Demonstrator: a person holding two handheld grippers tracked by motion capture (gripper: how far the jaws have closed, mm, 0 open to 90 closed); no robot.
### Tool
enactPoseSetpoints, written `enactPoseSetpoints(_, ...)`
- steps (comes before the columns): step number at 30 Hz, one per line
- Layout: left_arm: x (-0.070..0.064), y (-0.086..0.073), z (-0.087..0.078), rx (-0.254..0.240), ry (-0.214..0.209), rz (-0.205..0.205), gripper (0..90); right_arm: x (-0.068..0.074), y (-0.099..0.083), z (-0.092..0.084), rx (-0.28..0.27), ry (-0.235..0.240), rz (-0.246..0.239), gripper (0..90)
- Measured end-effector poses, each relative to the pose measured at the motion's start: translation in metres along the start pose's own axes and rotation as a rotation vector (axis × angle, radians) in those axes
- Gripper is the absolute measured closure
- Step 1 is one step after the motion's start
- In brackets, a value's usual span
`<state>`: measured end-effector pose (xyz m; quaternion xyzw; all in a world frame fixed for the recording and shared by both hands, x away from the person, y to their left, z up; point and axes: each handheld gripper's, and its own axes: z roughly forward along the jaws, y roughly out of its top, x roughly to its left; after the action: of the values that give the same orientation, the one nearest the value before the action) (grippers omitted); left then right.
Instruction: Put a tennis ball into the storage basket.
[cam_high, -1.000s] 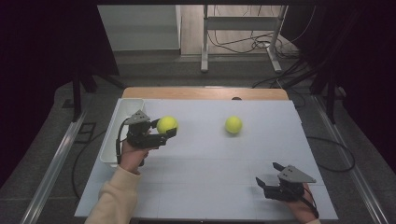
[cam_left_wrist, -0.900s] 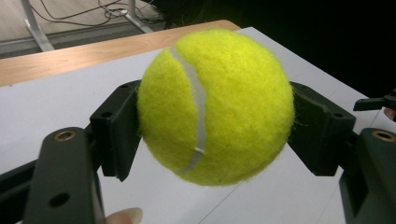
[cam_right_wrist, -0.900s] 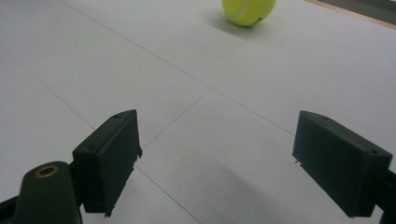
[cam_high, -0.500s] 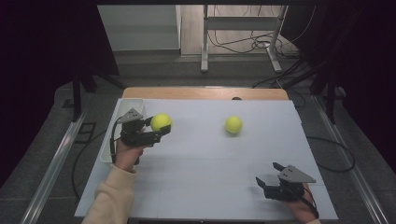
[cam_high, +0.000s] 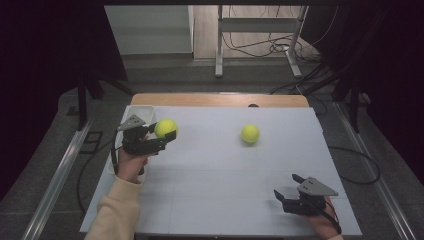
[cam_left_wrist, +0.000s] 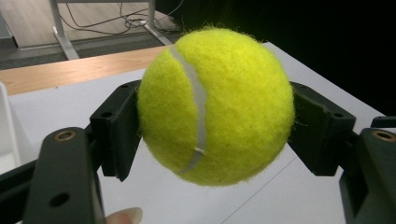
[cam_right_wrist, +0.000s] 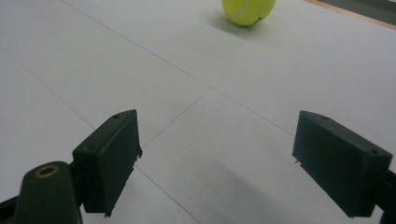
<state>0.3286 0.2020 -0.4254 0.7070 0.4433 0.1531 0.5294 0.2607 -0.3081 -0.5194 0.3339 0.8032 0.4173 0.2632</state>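
Tennis ball (cam_left_wrist: 215, 105) sits clenched between both jaws of the left claw (cam_high: 159, 138), lifted clear of the white tabletop (cam_high: 215, 170) near its far left corner, just beside a white bin (cam_high: 141, 112) at that edge. A second tennis ball (cam_high: 250, 133) rests on the tabletop right of centre, well apart from both claws, while the right claw (cam_high: 289, 192) hovers low at the near right corner, its jaws spread wide with nothing between them

A second yellow ball (cam_high: 250, 133) sits on the white table (cam_high: 215, 200). A white bin (cam_high: 141, 113) stands at the table's left edge. Cables (cam_high: 260, 47) lie on the floor behind the table.
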Motion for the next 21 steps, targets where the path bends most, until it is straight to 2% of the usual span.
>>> enactPoseSetpoints(21, 0.017, 0.000, -0.013, -0.024, 0.054, -0.032, 26.2, 0.000, 0.000, 0.000, 0.002, -0.001, 0.000, 15.6)
